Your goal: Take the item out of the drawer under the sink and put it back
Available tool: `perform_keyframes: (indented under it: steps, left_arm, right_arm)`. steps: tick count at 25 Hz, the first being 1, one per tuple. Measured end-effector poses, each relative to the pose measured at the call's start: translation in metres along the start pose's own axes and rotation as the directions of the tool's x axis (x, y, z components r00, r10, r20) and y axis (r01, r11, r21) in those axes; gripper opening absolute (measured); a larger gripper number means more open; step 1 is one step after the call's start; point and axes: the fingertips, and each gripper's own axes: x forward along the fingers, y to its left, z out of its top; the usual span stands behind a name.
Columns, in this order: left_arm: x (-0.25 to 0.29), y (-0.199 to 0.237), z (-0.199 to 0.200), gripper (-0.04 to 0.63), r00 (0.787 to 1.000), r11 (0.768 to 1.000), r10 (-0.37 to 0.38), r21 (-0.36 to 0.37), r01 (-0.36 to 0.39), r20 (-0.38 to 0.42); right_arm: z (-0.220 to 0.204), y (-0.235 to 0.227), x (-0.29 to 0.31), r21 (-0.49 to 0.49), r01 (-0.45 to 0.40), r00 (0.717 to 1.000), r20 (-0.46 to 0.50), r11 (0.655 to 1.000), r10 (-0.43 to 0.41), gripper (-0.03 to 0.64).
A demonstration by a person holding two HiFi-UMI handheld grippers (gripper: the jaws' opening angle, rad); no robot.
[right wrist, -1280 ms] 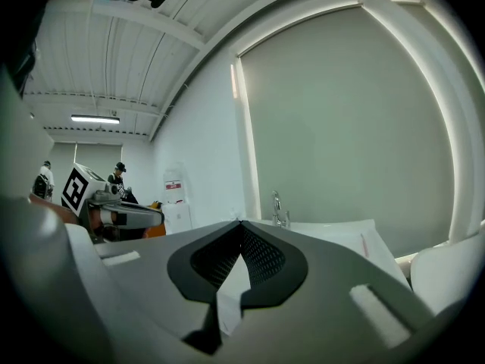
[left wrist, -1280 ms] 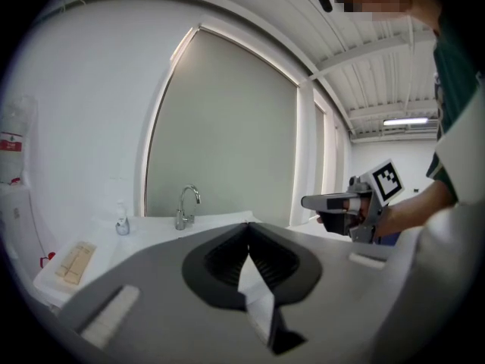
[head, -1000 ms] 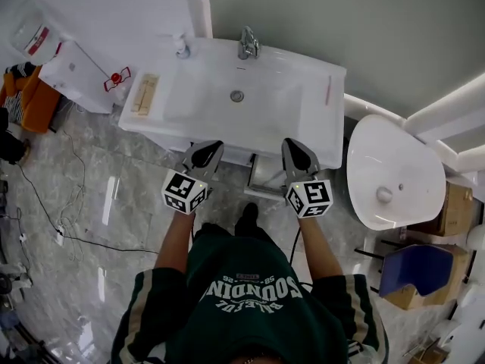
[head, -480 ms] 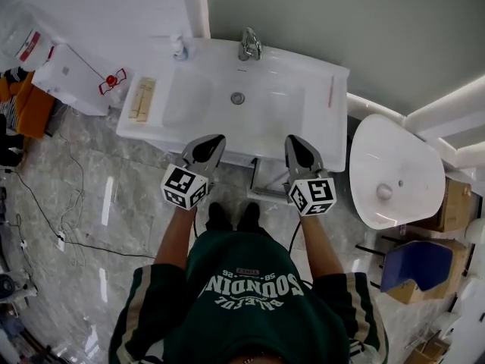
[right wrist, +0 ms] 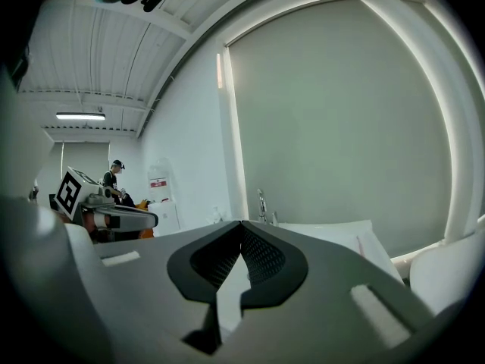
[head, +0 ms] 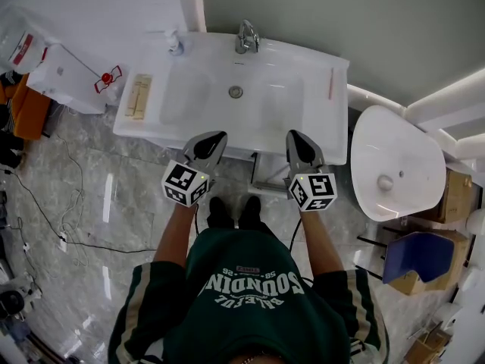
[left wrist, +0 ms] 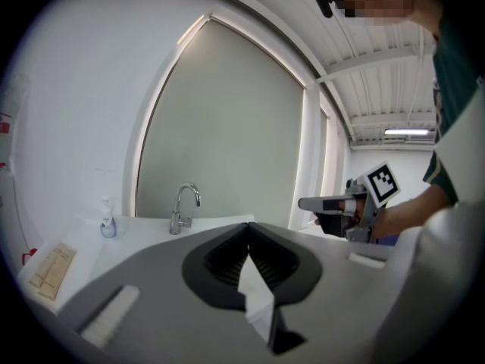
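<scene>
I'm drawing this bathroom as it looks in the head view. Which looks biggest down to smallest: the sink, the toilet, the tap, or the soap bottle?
1. sink
2. toilet
3. tap and soap bottle: both tiny, and too alike to rank.

I had both grippers out in front of the torso, side by side and well apart, noses pointing forward. The left gripper (head: 216,136) had its jaws pressed together and empty, and the right gripper (head: 292,136) was closed the same way (its own view showed the ribbed pads meeting along one seam). The left marker cube (head: 186,185) and the right marker cube (head: 312,191) sat at the rear ends, nearest me. The bare left forearm (head: 173,235) and right forearm (head: 318,243) ran back towards the shoulders, elbows bent.
</scene>
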Motion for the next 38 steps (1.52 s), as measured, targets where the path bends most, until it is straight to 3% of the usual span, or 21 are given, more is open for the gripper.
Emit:
perform_keyframes:
  steps: [10, 24, 28, 33, 38]
  left_arm:
    - [0.01, -0.016, -0.018, 0.051, 0.998, 0.999, -0.045, -0.017, 0.045, -0.038]
    - [0.032, -0.049, -0.083, 0.051, 0.979, 0.989, -0.136, -0.086, 0.124, -0.152]
    - [0.035, -0.056, -0.096, 0.051, 0.972, 0.986, -0.153, -0.097, 0.138, -0.178]
    - [0.039, -0.061, -0.108, 0.051, 0.965, 0.983, -0.167, -0.108, 0.147, -0.204]
    - [0.039, -0.062, -0.122, 0.051, 0.957, 0.983, -0.17, -0.116, 0.146, -0.235]
  right_arm:
    - [-0.022, -0.004, -0.012, 0.034, 0.005, 0.999, -0.033, 0.999, -0.004, 0.003]
    - [-0.114, -0.03, -0.049, 0.114, 0.12, 0.979, -0.179, 0.986, -0.098, 0.005]
    - [-0.15, -0.041, -0.062, 0.16, 0.171, 0.961, -0.247, 0.972, -0.128, 0.015]
    - [-0.208, -0.056, -0.076, 0.264, 0.258, 0.916, -0.373, 0.929, -0.149, 0.055]
    - [-0.256, -0.063, -0.076, 0.27, 0.301, 0.868, -0.475, 0.915, -0.146, 0.088]
